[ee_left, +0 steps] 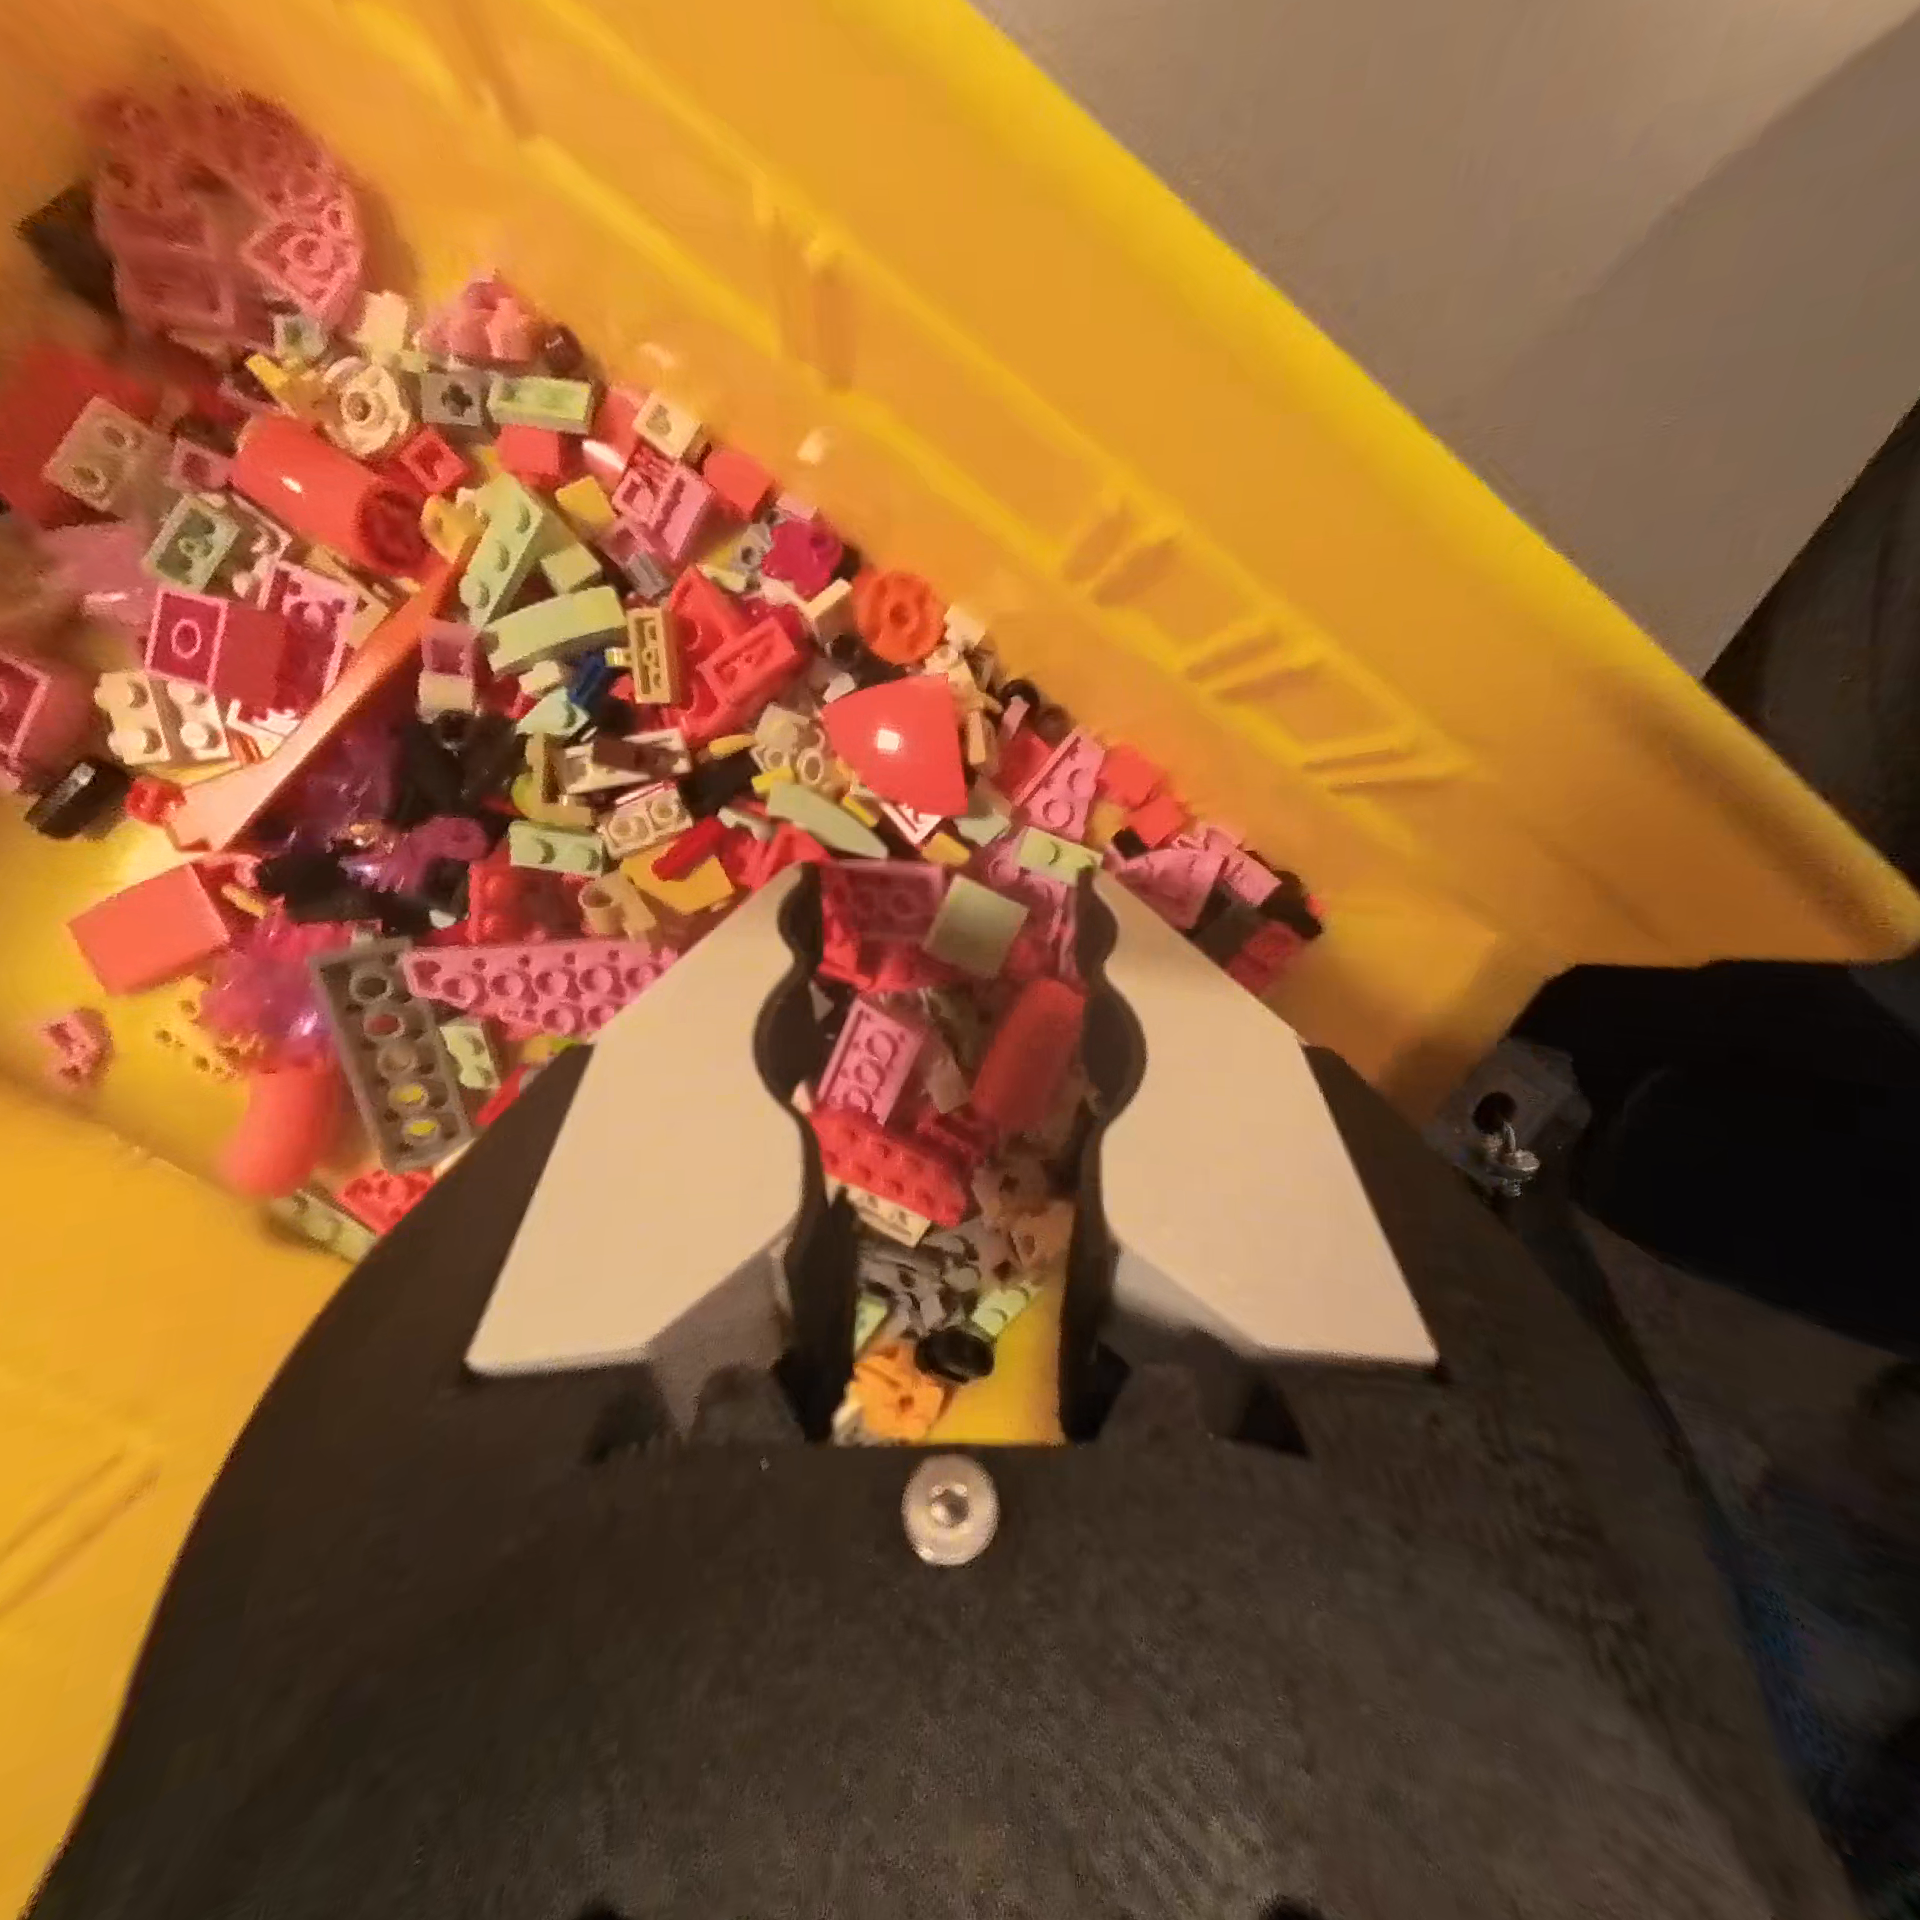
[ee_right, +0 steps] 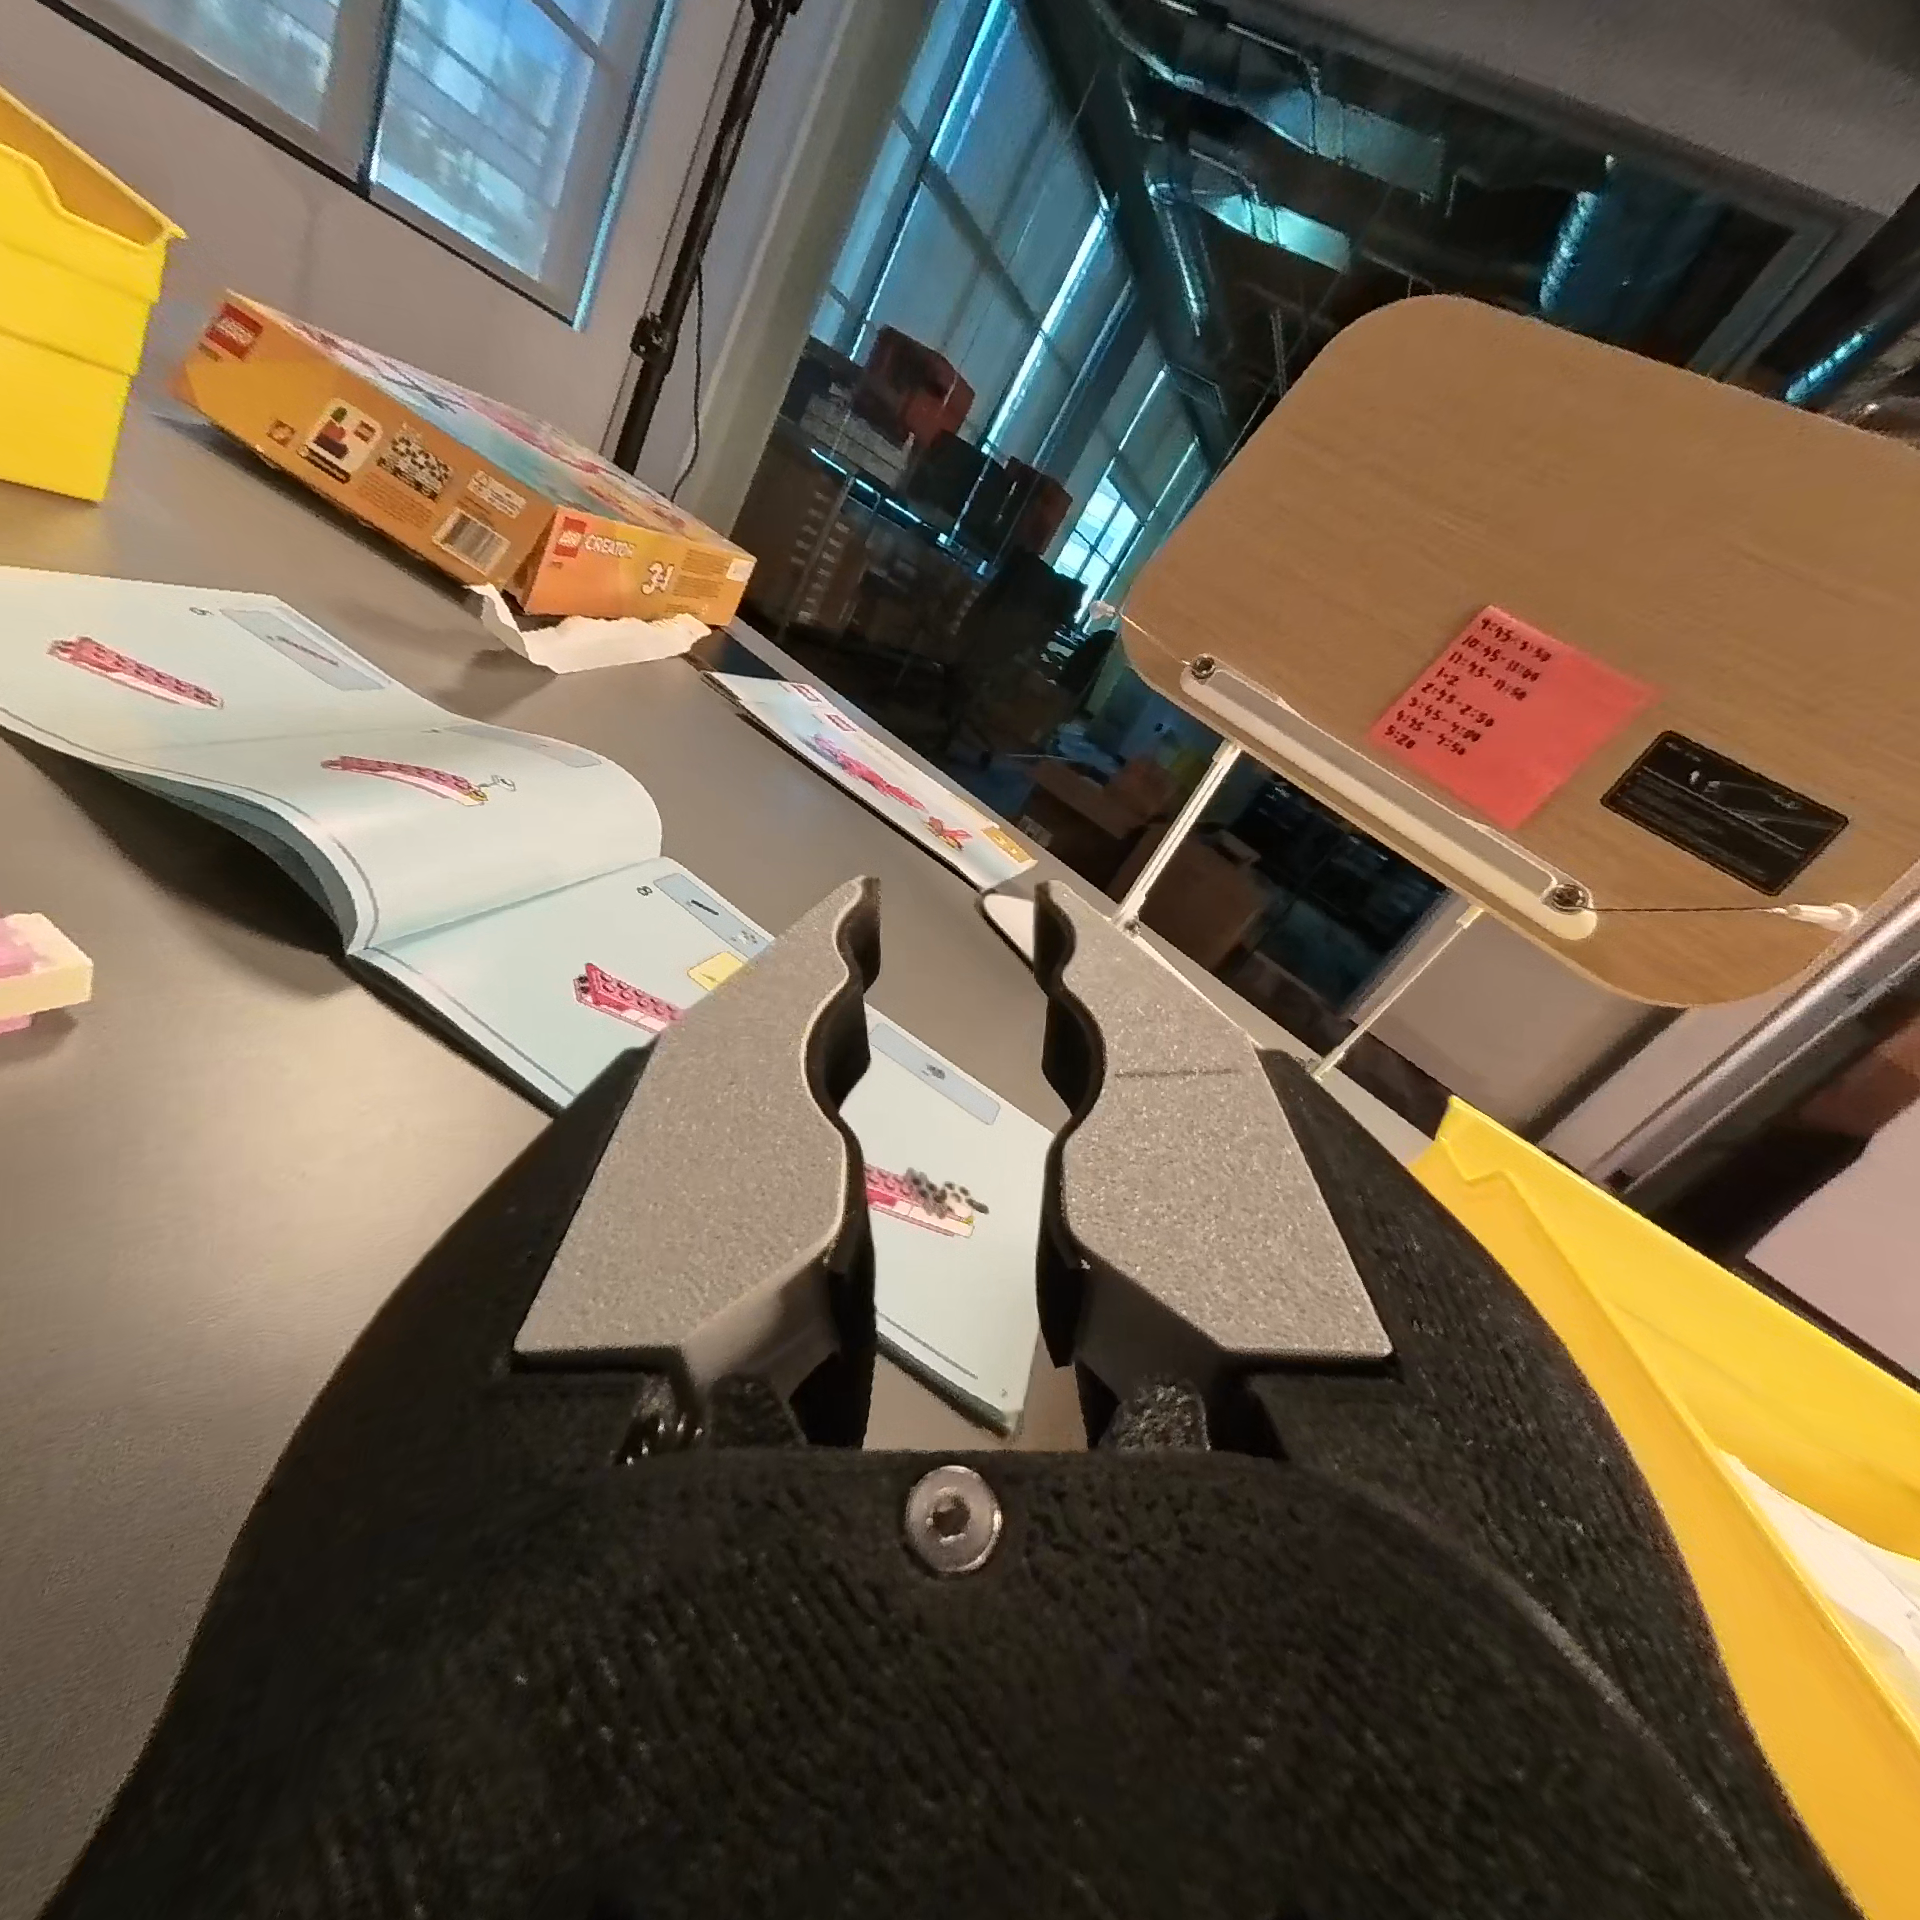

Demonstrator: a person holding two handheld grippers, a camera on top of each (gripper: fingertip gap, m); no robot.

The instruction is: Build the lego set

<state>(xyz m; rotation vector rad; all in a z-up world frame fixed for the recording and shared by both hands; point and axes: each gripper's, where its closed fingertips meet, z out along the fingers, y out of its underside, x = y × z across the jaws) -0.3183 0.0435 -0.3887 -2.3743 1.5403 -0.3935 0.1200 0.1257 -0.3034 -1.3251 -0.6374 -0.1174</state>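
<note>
Left gripper (ee_left: 940, 894) is wide open over a heap of bricks (ee_left: 582, 665) in a yellow bin (ee_left: 1039, 343). The pads press on nothing — loose pink and red pieces show through the gap, among them a pale green tile (ee_left: 977, 920) and a pink plate (ee_left: 873, 1049). None looks gripped. The view is blurred, so I cannot tell whether the tips touch the heap.

Right gripper (ee_right: 956, 914) is part open and holds nothing — only table and page show between its grey fingers (ee_right: 727, 1143). It hangs low over a dark table (ee_right: 208, 1195), above the near corner of an open booklet (ee_right: 436, 831).

Judged step: left is in the picking stage, jaws spread over the pile and no piece chosen. A clean pick would call for one brick clear of its neighbours, as the pieces lie packed and overlapping.

Counts:
- grippers: two
- booklets: two, one open and a second (ee_right: 883, 779) flat farther off
- orange box (ee_right: 468, 468): one
- yellow bins in the right view: one stack far left (ee_right: 62, 343), one at near right (ee_right: 1662, 1403)
- small pink build (ee_right: 31, 966) at the left edge: one
- wooden chair back (ee_right: 1507, 623) with a pink note (ee_right: 1507, 717): one
- bricks: too many to count
</note>
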